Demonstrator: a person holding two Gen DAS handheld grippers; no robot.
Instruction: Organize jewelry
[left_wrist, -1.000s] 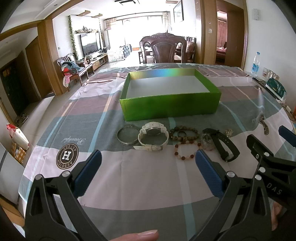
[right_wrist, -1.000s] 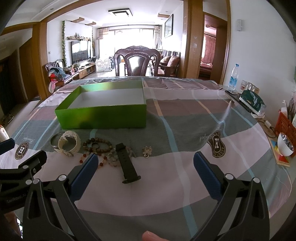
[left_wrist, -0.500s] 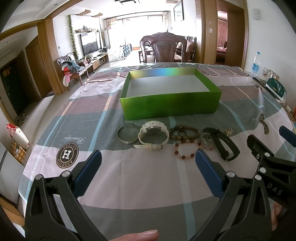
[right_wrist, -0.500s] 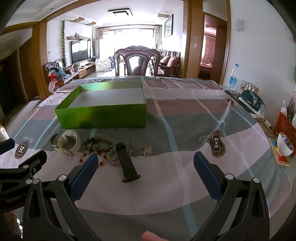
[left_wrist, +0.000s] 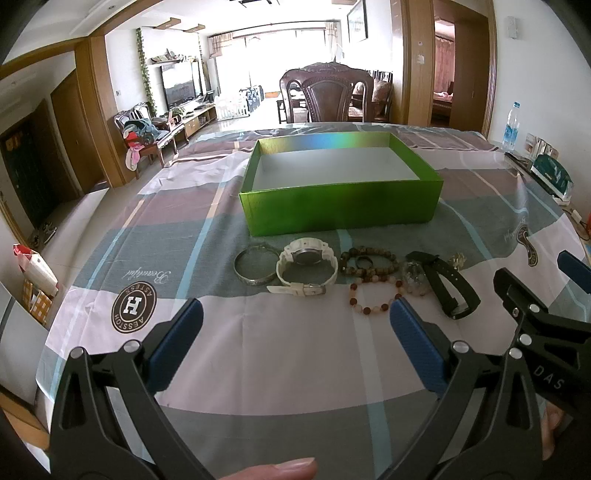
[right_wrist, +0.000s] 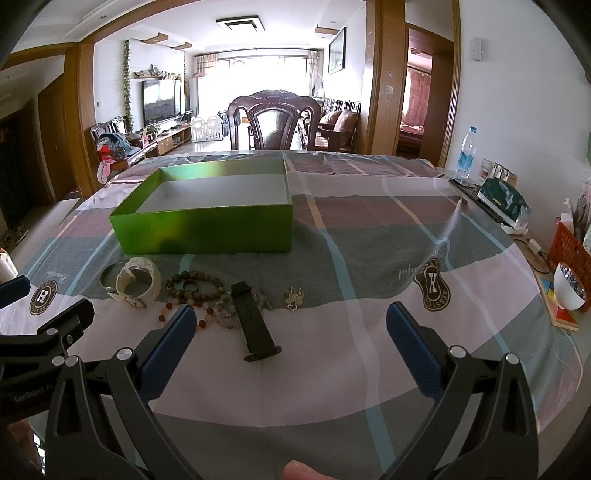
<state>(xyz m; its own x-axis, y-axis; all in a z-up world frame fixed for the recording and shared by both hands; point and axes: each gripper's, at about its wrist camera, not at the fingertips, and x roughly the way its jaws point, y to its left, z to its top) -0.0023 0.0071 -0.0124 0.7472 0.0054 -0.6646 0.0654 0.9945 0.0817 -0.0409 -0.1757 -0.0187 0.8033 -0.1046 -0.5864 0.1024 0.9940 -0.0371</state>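
An open green box (left_wrist: 343, 206) (right_wrist: 207, 229) stands on the table, its white inside bare. In front of it lies a row of jewelry: a silver bangle (left_wrist: 255, 267), a white watch (left_wrist: 306, 269) (right_wrist: 136, 282), a brown bead bracelet (left_wrist: 369, 262) (right_wrist: 194, 286), a red-and-white bead bracelet (left_wrist: 373, 297), a black watch (left_wrist: 445, 284) (right_wrist: 255, 321) and a small silver brooch (right_wrist: 294, 298). My left gripper (left_wrist: 295, 332) is open and empty, short of the row. My right gripper (right_wrist: 288, 332) is open and empty, near the black watch.
A patterned cloth (left_wrist: 295, 354) covers the table. At the right edge stand a water bottle (right_wrist: 466, 153), a green packet (right_wrist: 504, 201), a red basket (right_wrist: 570, 251) and a white bowl (right_wrist: 569, 291). A wooden chair (right_wrist: 275, 123) stands behind the table.
Both views have shifted very slightly. No object has moved and both grippers stay open.
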